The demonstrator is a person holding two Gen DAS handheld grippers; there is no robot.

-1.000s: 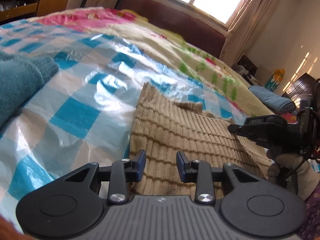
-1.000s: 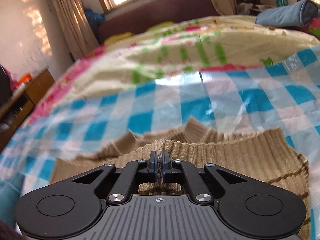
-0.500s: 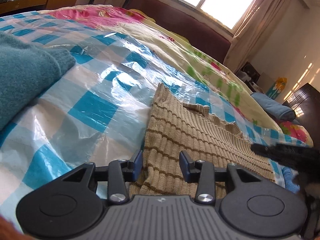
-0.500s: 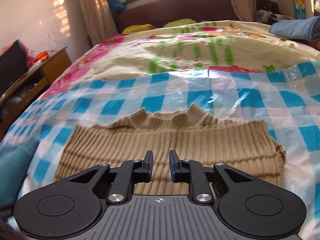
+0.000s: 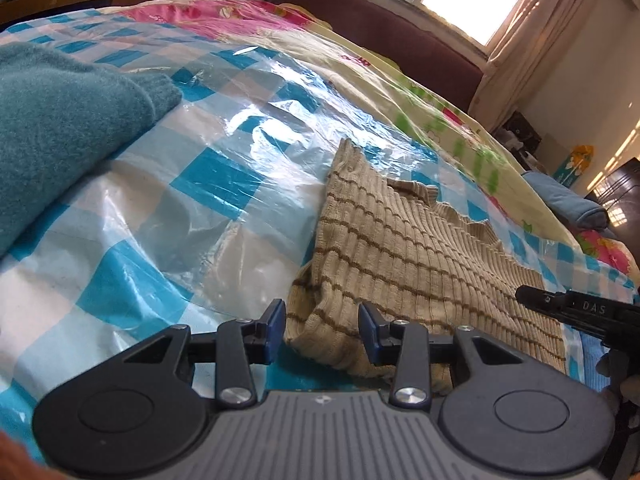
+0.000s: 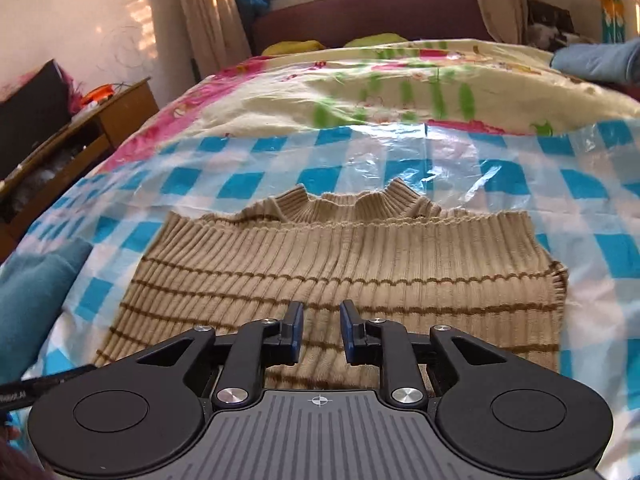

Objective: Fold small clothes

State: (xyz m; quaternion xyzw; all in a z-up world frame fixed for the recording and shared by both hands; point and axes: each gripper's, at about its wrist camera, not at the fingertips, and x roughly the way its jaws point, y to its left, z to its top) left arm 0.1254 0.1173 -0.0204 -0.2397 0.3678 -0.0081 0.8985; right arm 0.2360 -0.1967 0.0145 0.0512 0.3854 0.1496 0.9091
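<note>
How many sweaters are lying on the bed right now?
2. The tan striped sweater lies folded on the checkered plastic sheet, just ahead of both grippers. The teal sweater sits at the sheet's left edge, only partly in view. Others could lie outside the frames.

teal garment [image 5: 60, 128] cropped, sweater's [image 6: 340, 264] near edge hidden

a: item one, position?
b: ribbed sweater [image 6: 340, 264], flat on plastic sheet [image 6: 248, 176], centre of right wrist frame, collar toward the headboard [image 6: 368, 12].
a: item two?
b: folded knit [image 5: 60, 120], upper left of left wrist frame, on same sheet, apart from sweater.
a: beyond the sheet?
b: quilt [image 6: 320, 92], then headboard.
</note>
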